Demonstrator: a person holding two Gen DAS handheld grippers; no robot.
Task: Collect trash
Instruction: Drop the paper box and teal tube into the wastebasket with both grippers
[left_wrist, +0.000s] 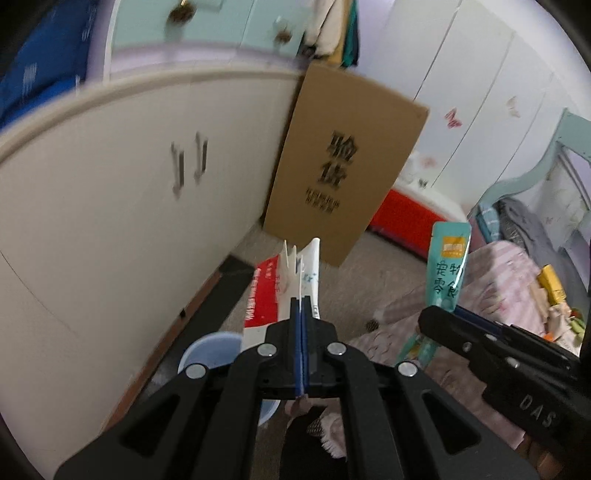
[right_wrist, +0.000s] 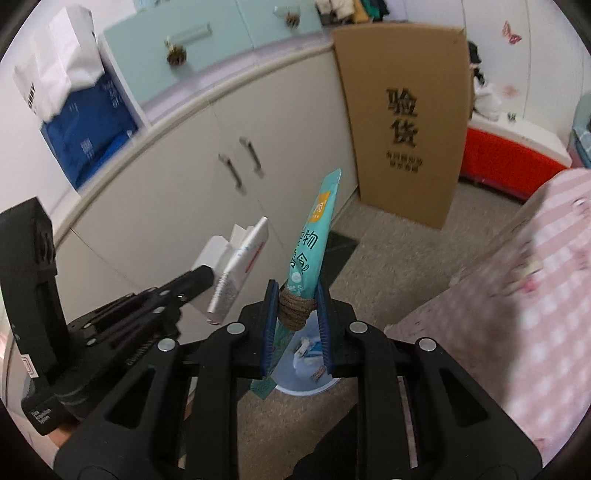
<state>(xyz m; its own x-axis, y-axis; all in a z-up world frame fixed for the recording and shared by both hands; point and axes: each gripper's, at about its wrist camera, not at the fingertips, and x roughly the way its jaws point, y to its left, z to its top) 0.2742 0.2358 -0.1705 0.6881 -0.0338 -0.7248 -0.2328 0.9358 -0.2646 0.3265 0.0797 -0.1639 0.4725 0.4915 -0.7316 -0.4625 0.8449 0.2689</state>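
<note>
My left gripper (left_wrist: 301, 306) clamps a flattened red-and-white carton (left_wrist: 291, 284); my right gripper (right_wrist: 297, 295) grips a teal "Pet" snack pouch (right_wrist: 314, 240), with a brown cardboard sheet printed "验货" (right_wrist: 406, 122) far behind.

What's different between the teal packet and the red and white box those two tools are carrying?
The teal packet is a soft, slim pouch; the red and white box is stiff flattened card. The packet has a brown cord wound round its lower end; the box has none. The right tool pinches the packet, the left tool the box. Both stick up, held over a pale blue bin.

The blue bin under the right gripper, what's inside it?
Through the right gripper, the blue bin shows white and light-blue crumpled scraps. The gripper's fingers and the teal pouch it holds cover most of the inside.
</note>
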